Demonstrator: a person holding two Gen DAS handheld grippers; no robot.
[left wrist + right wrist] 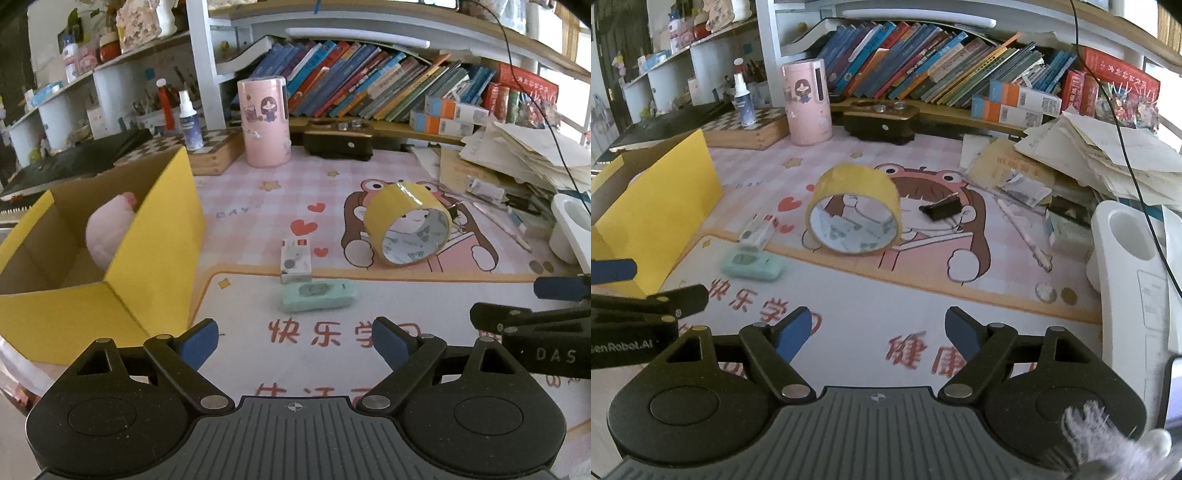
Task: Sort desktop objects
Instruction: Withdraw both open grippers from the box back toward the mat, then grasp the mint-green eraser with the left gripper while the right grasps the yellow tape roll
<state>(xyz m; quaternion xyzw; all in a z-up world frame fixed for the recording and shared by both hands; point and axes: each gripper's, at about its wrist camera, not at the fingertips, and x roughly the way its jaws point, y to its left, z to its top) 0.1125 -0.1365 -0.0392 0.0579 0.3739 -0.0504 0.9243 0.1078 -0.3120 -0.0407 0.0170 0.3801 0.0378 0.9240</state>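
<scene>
A yellow tape roll (408, 223) (854, 209) stands on edge on the cartoon desk mat (258, 192). Nearer lie a mint-green eraser (318, 294) (751, 264) and a small white box (295, 260) (757, 229) behind it. A black binder clip (940, 209) rests right of the tape. The yellow cardboard box (122, 266) (657, 214) at the left holds a pale pink bottle (109, 230). My left gripper (293, 345) hovers open and empty just short of the eraser. My right gripper (877, 338) is open and empty over the mat's front.
A pink cylindrical holder (264, 123) (807, 101), a black device (338, 142), a spray bottle (188, 120) and a row of books (369, 81) line the back. Loose papers (1108, 151) pile up at the right beside a white holder (1130, 254), a pen (1023, 230) and coins (1054, 293).
</scene>
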